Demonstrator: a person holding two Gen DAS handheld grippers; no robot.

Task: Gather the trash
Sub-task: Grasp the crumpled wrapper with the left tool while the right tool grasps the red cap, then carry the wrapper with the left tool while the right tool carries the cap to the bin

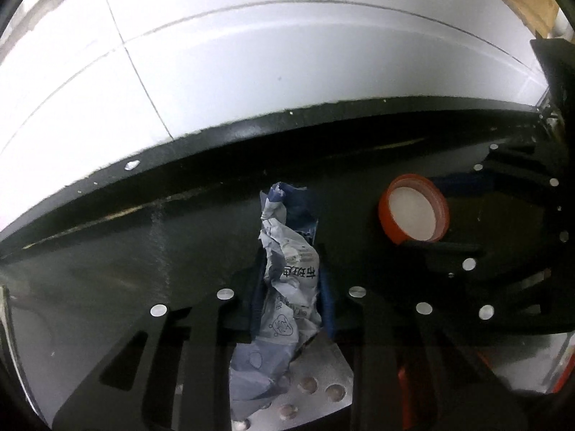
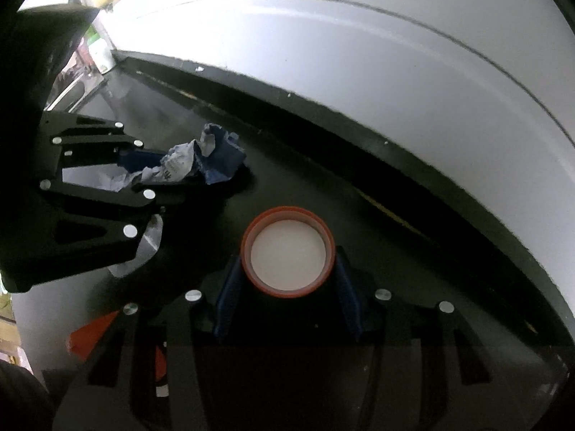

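Two pieces of trash lay on a dark, glossy black counter (image 1: 107, 251) that ran along a white tiled wall (image 1: 251, 54). The left gripper (image 1: 291, 287) had its blue-padded jaws pinched onto a crumpled pale blue and white paper wrapper with printed text (image 1: 287, 269). The right gripper (image 2: 287, 276) had its jaws set against both sides of a round red plastic lid with a white inner face (image 2: 287, 255), which sat open side up on the counter, just beside the wrapper.

The main risk appeared to be the lid: its rim was shallow, smooth and curved, so the pads could likely slide off and flick it away across the slick counter during a lift. The wrapper was soft and springy, and it might tear or slip out if only a loose fold were caught. The two grippers were close together and could knock into each other when raised.

The wrapper looked heavily creased, with a darker blue end pointing toward the wall, and its lower part trailed back between the jaws
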